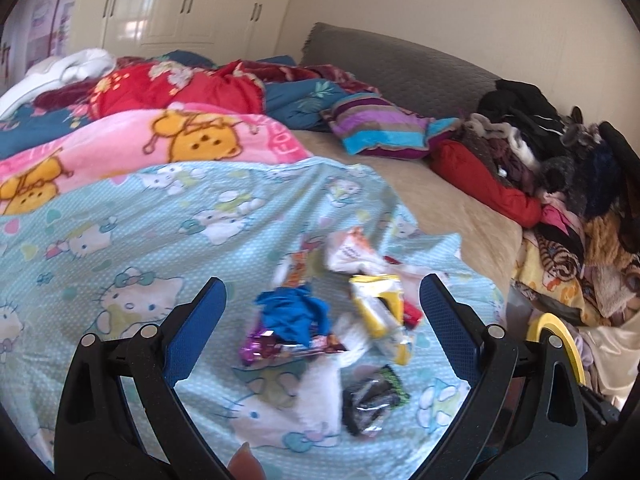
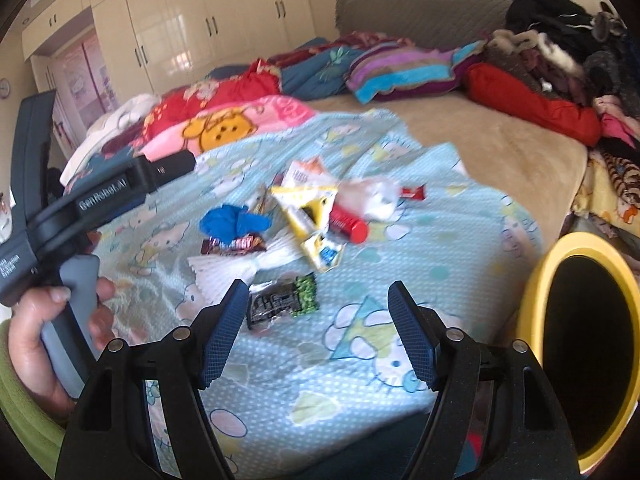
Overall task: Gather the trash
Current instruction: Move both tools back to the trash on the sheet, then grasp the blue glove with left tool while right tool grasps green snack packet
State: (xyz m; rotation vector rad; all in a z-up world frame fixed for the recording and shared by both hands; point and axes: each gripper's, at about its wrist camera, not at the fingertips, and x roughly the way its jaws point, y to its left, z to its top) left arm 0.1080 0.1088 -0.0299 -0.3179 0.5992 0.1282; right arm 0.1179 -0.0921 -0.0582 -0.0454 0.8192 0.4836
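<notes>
A pile of trash lies on the light blue cartoon-cat sheet (image 1: 120, 240): a blue crumpled piece (image 1: 294, 314), a yellow wrapper (image 1: 380, 312), a purple candy wrapper (image 1: 280, 346), white paper (image 1: 320, 392) and a black-and-green wrapper (image 1: 374, 398). My left gripper (image 1: 322, 296) hangs open just short of the pile, nothing between its fingers. My right gripper (image 2: 316, 294) is open too, and the black-and-green wrapper (image 2: 284, 300) lies on the sheet between its fingertips, untouched. Beyond it are a red tube (image 2: 348, 224) and a brown chocolate wrapper (image 2: 234, 245).
A yellow bin (image 2: 532, 320) with a dark inside stands at the bed's right side, its rim (image 1: 556, 336) also showing past my left gripper. A hand (image 2: 36, 340) grips the left tool's handle. Blankets, a striped pillow (image 1: 380, 132) and heaped clothes (image 1: 560, 168) cover the far bed.
</notes>
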